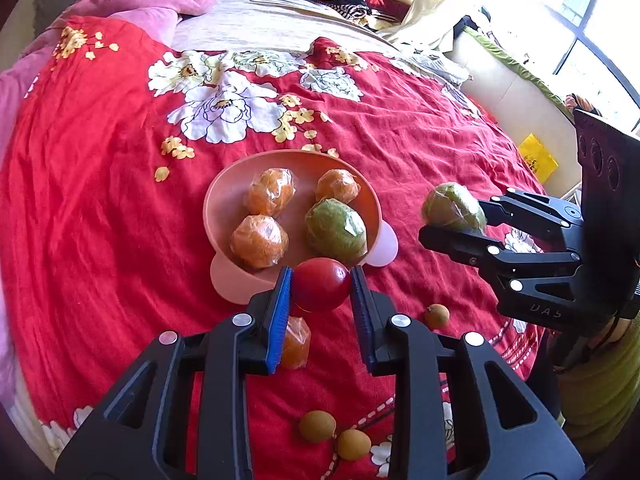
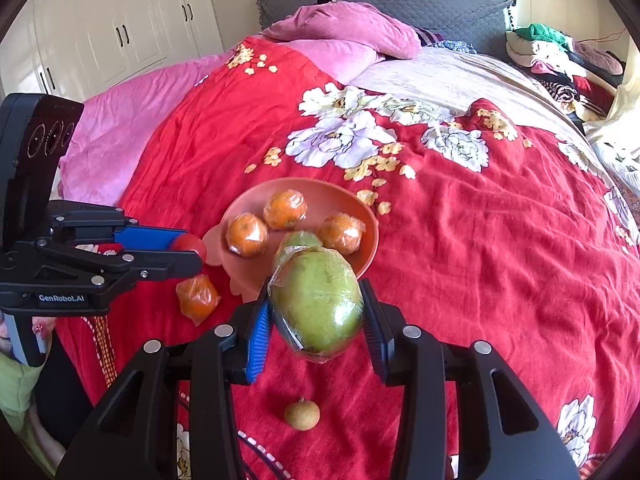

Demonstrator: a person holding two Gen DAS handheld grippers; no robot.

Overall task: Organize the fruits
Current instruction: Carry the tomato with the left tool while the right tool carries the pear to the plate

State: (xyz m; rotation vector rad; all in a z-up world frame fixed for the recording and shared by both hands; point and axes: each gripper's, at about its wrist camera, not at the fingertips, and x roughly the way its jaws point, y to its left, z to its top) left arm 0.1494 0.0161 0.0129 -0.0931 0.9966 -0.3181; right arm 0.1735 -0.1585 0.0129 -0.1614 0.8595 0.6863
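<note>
The wrapped orange (image 1: 295, 342) is half hidden behind the left fingers (image 1: 279, 320) (bowl's near rim (image 1: 256, 276) too).

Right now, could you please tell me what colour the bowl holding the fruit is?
The bowl is salmon pink, clearest in the right wrist view.

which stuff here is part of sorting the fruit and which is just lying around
Part of the job:
- bowl holding three oranges and a green fruit
- tomato in the left hand-held gripper
- green pear in the right hand-held gripper
- loose orange on the bedspread
- small brown fruits

Just lying about:
- pink pillow
- clothes pile
- yellow bag
</note>
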